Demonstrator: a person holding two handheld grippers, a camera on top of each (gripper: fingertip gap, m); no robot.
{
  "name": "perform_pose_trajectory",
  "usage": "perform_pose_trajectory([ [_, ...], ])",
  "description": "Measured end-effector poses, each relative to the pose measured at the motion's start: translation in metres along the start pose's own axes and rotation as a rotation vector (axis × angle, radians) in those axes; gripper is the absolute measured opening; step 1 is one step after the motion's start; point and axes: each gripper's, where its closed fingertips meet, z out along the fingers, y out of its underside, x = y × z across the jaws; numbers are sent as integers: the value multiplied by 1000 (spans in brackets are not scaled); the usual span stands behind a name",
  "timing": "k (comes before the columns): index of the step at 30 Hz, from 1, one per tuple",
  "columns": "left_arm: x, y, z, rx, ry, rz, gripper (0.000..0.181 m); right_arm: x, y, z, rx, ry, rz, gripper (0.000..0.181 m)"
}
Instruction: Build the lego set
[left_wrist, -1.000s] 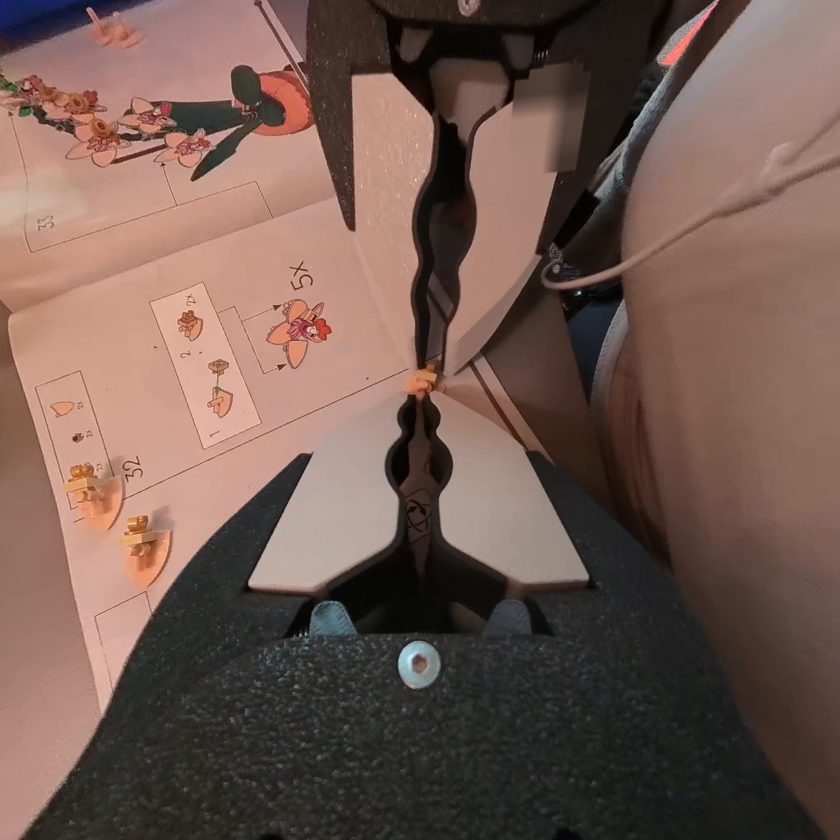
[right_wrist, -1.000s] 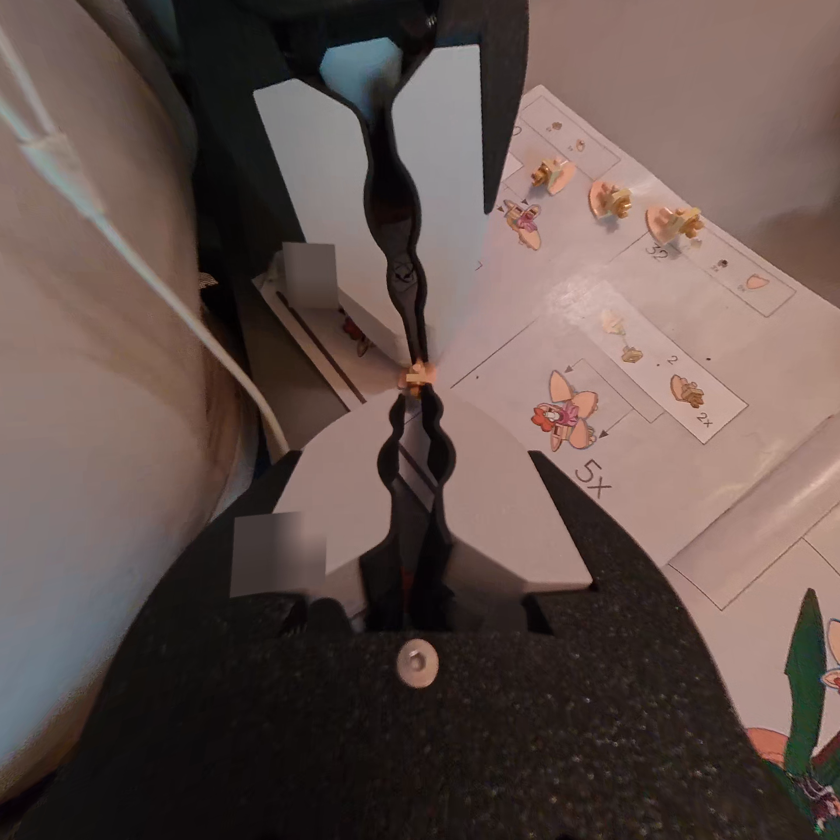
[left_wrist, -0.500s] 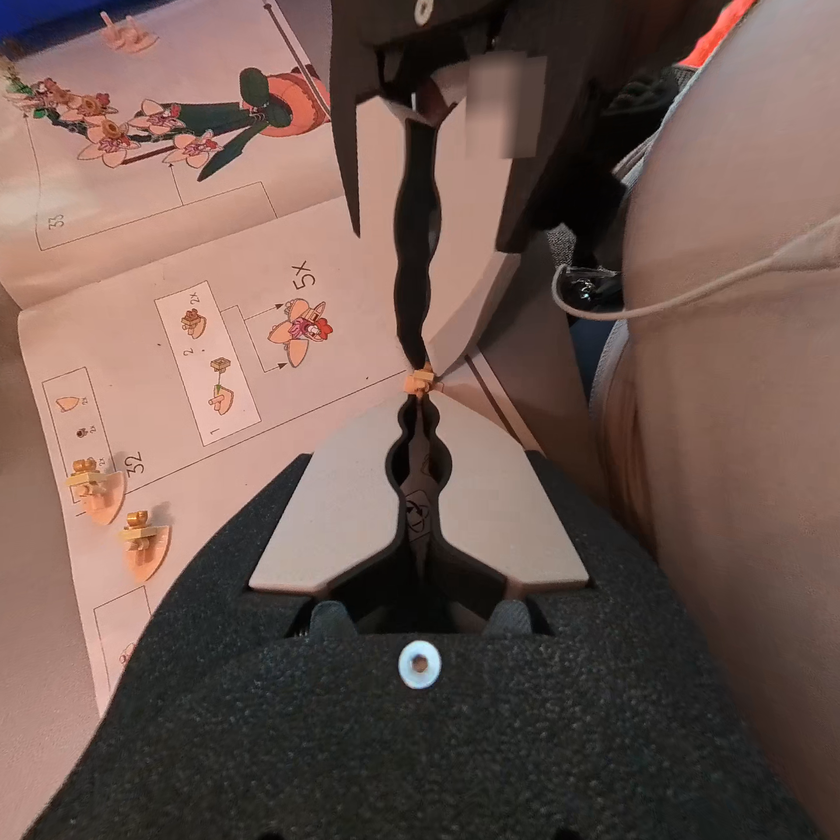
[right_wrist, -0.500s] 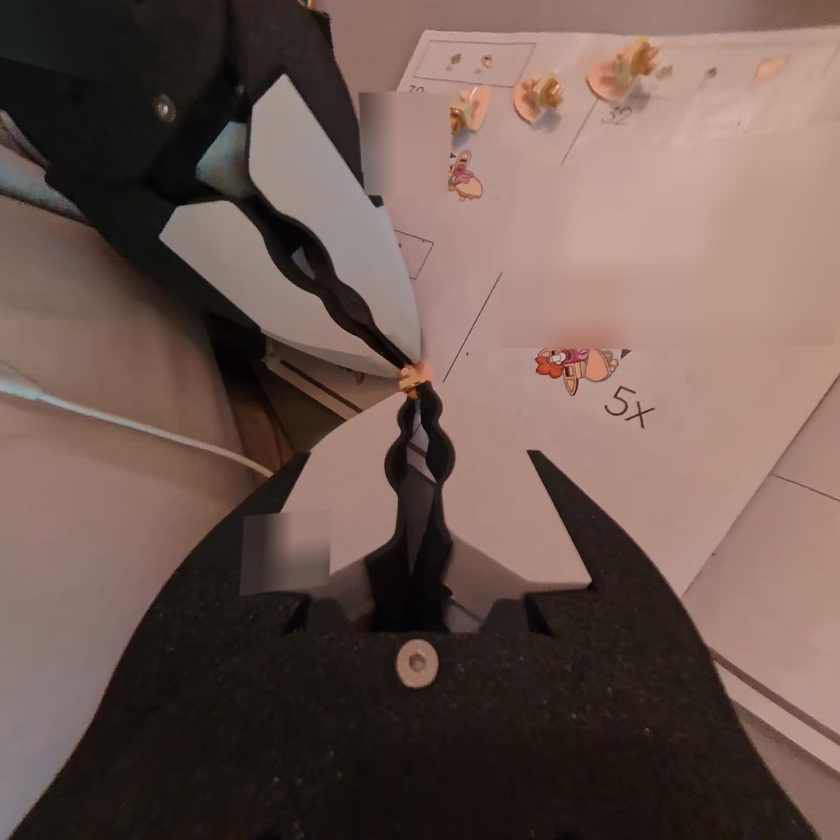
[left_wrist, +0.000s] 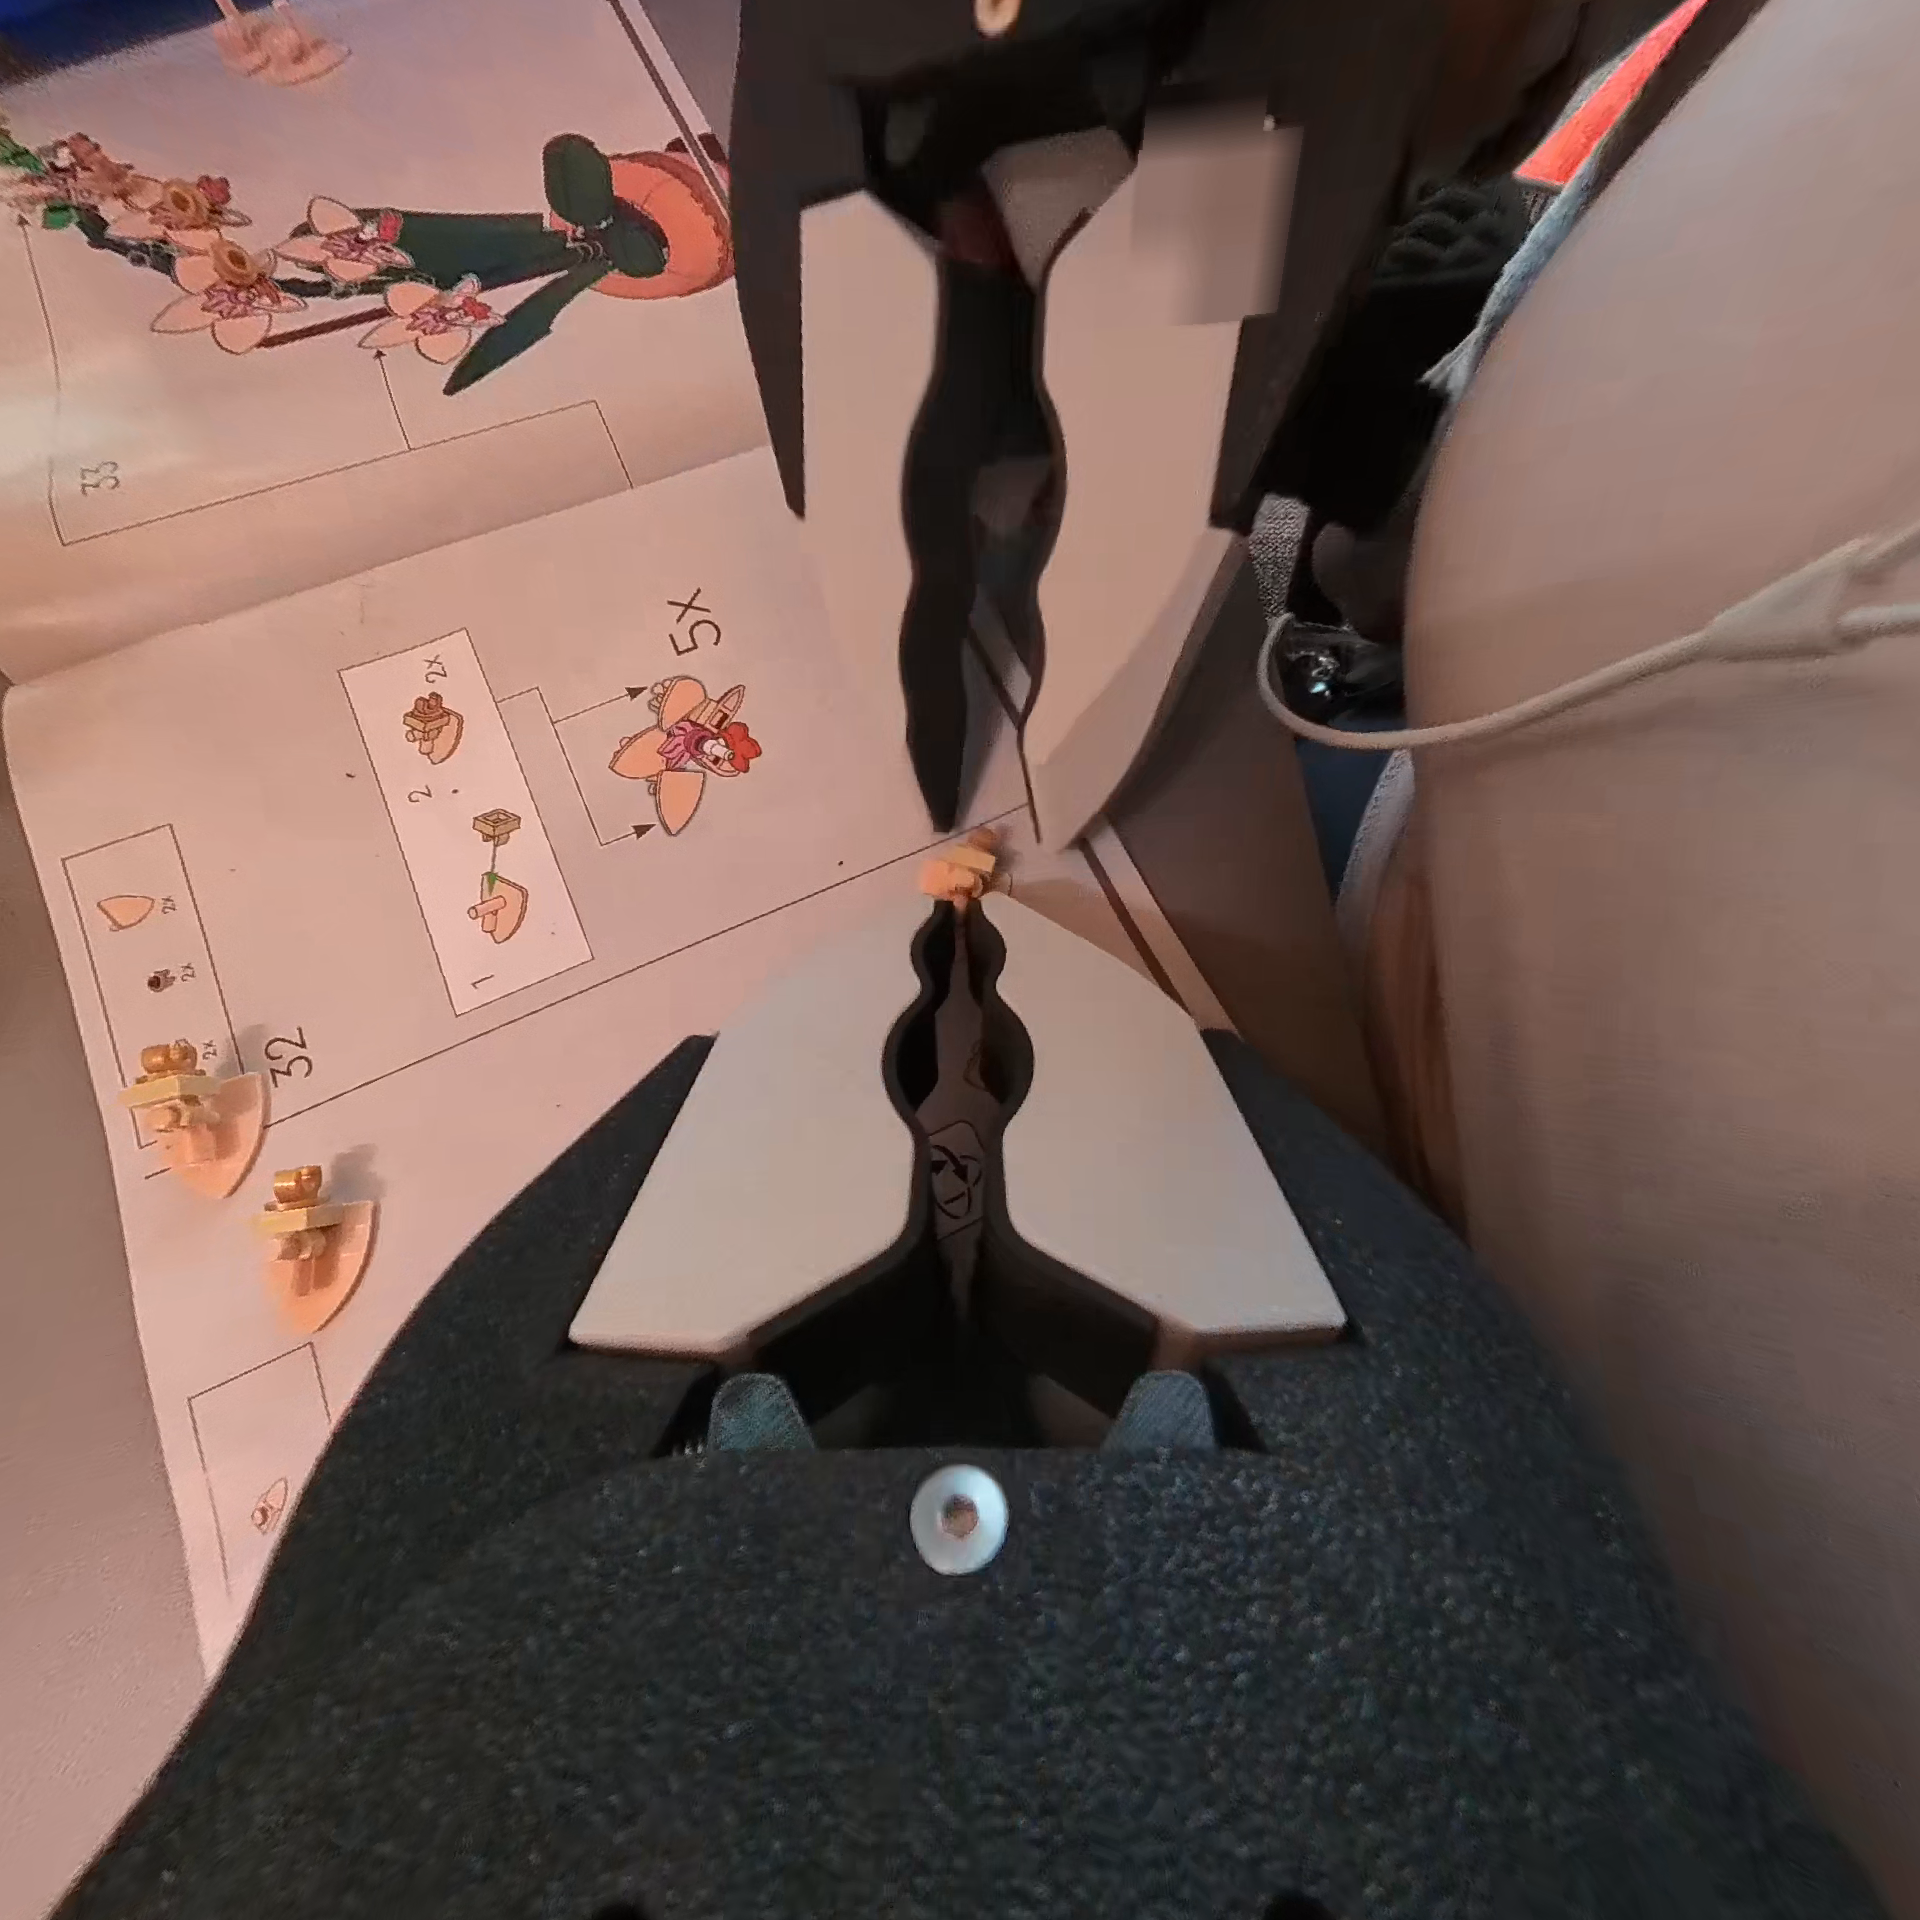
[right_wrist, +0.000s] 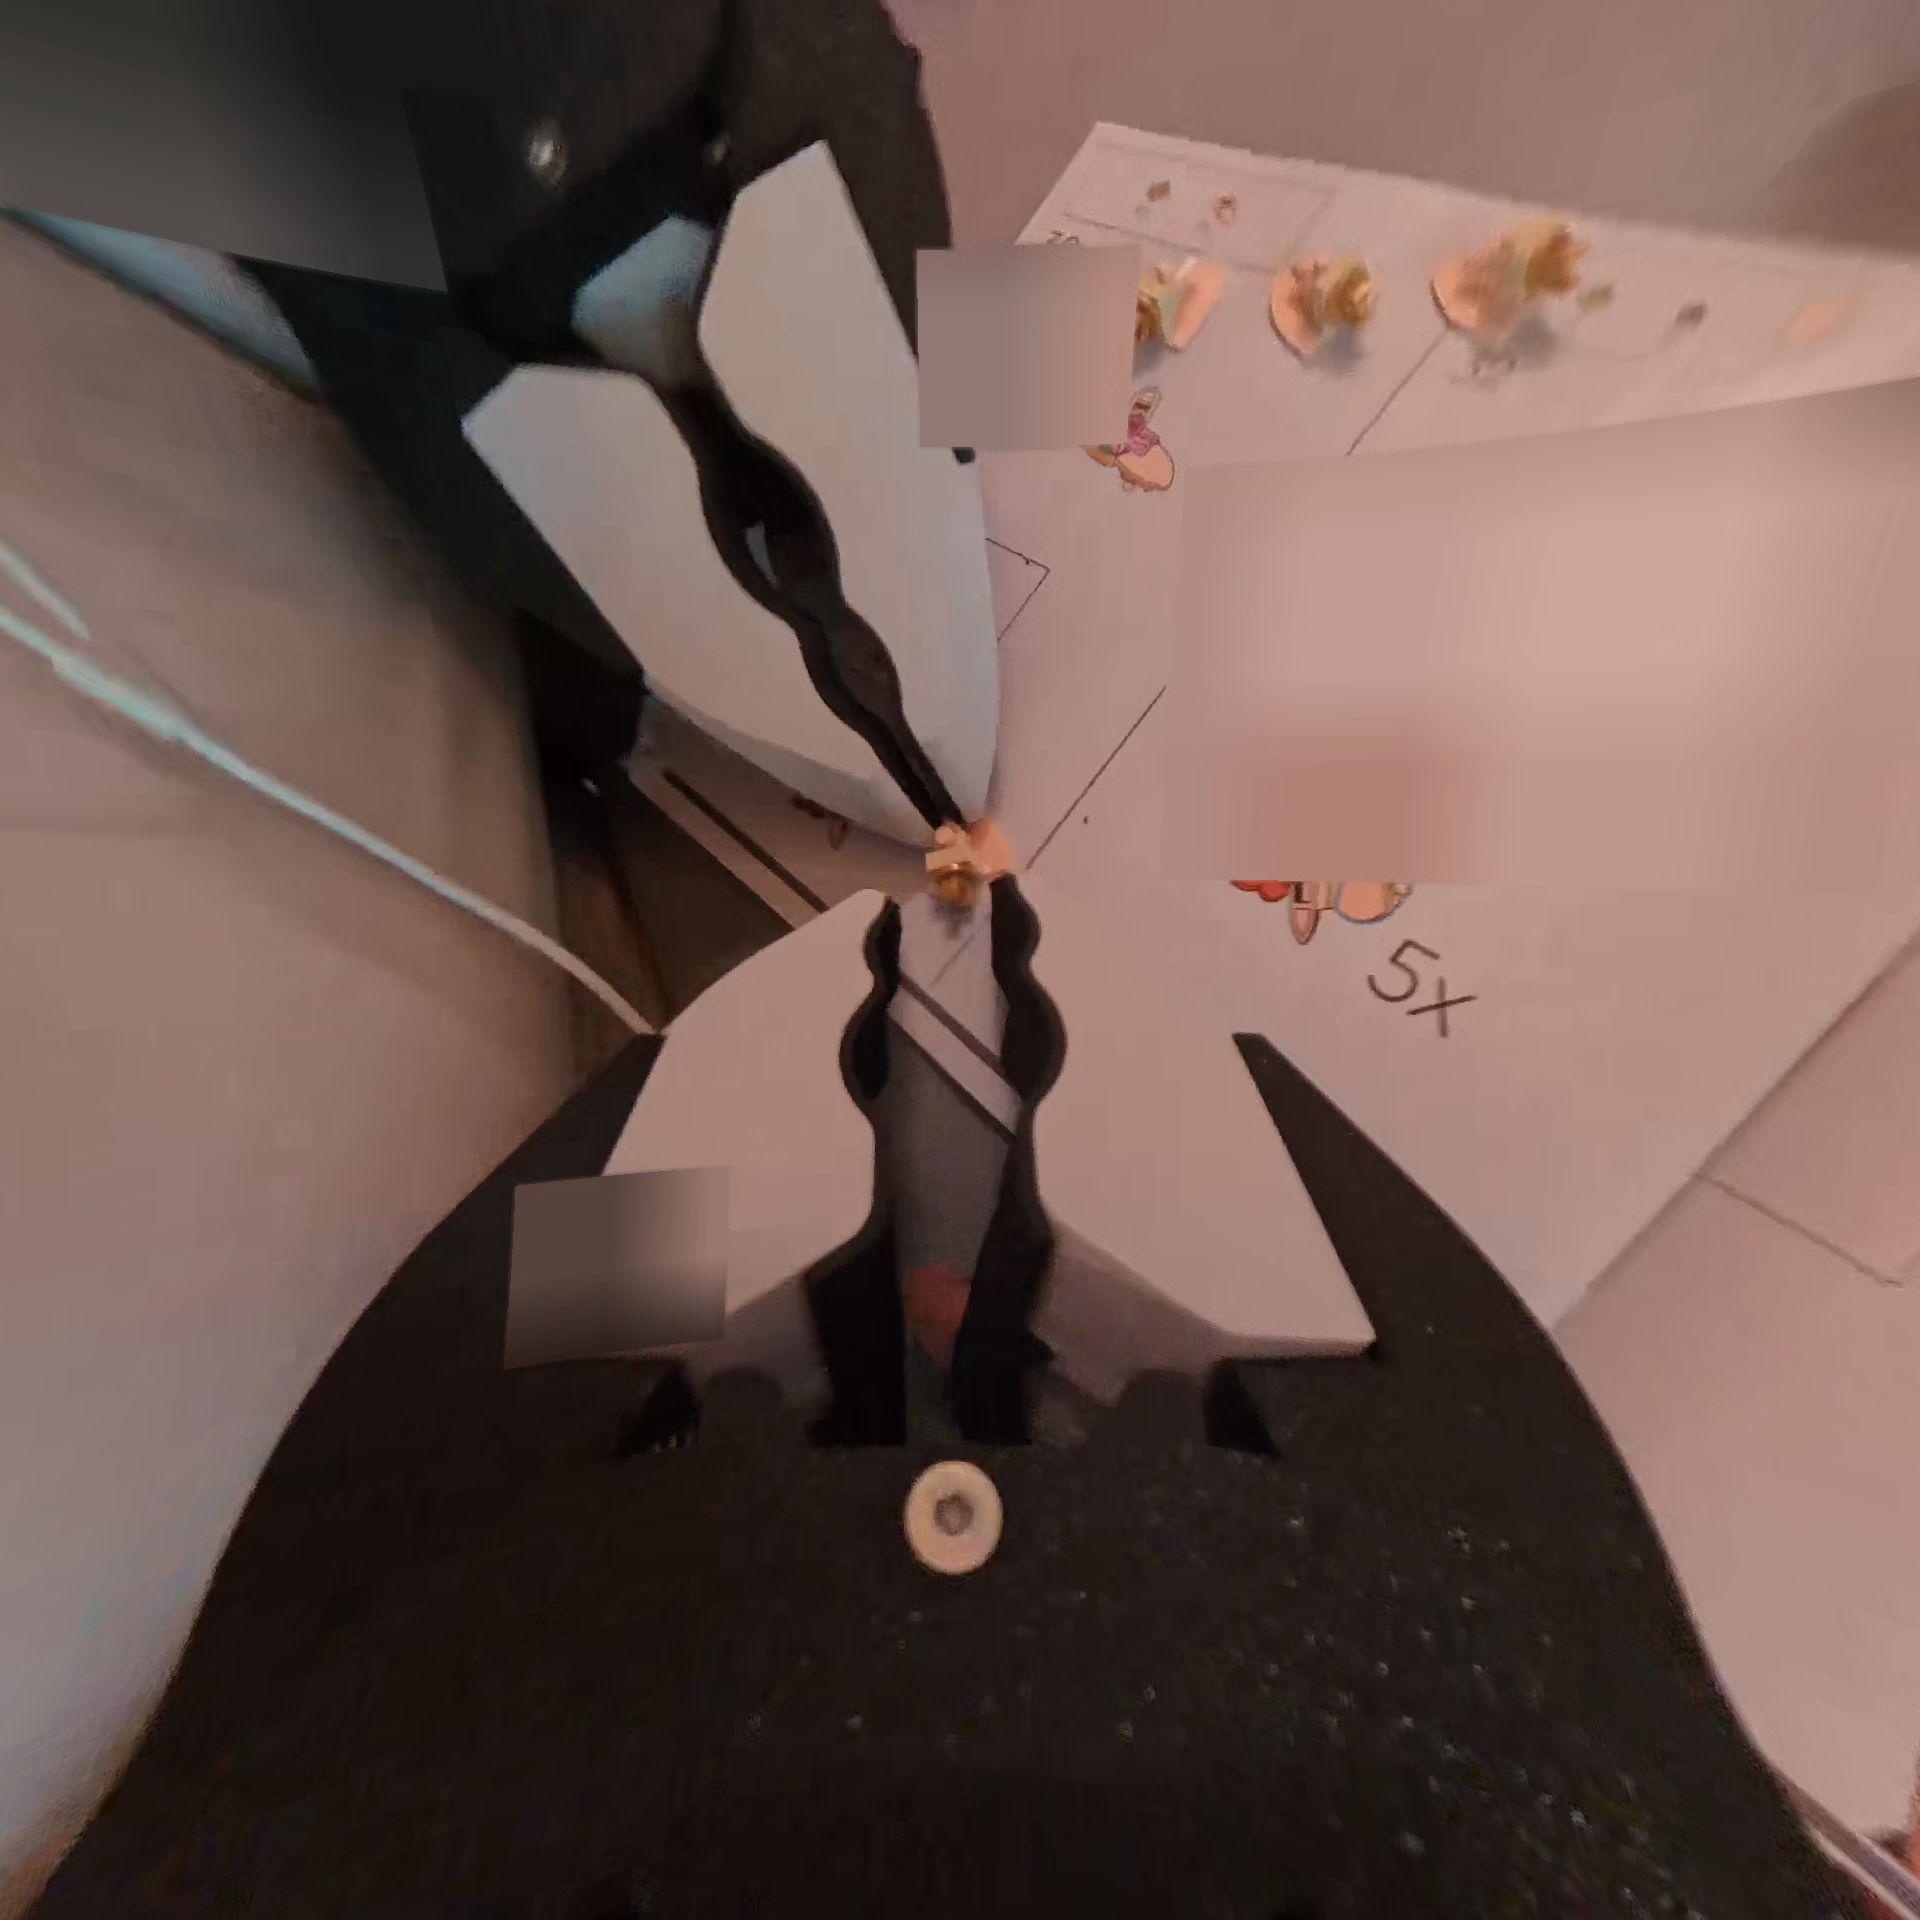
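Tiny lego piece (left_wrist: 961, 871) pinched at the tip of the left tongs (left_wrist: 961, 902), held up over the instruction booklet (left_wrist: 436, 727).

The piece is seen as a tan-and-gold stub, long axis roughly sideways in the left view. The right tongs (right_wrist: 961, 894) are parted narrowly, tips right at the piece; contact can't really be told, the right view's blurry. Two finished petal pieces (left_wrist: 255, 1184) are laid on the booklet's left edge, three (right_wrist: 1340, 296) in the right view. A pale sleeve (left_wrist: 1662, 935) crowds one side.
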Motion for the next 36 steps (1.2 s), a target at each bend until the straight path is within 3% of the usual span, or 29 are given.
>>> perform_pose_trajectory([
  [3,0,0,0,0,-3,5,2,4,4,-2,-17,85,-196,4],
  [13,0,0,0,0,-8,8,2,6,-2,2,-68,235,-451,2],
  [23,1,-2,2,1,-32,39,3,1,0,4,-127,0,156,2],
  [31,1,-2,2,1,-39,48,3,-1,0,4,-128,-72,429,2],
  [33,1,-2,2,1,-45,55,3,-1,0,4,-129,-89,450,2],
  [36,2,-2,2,1,-36,45,3,0,1,4,-157,-41,306,3],
])
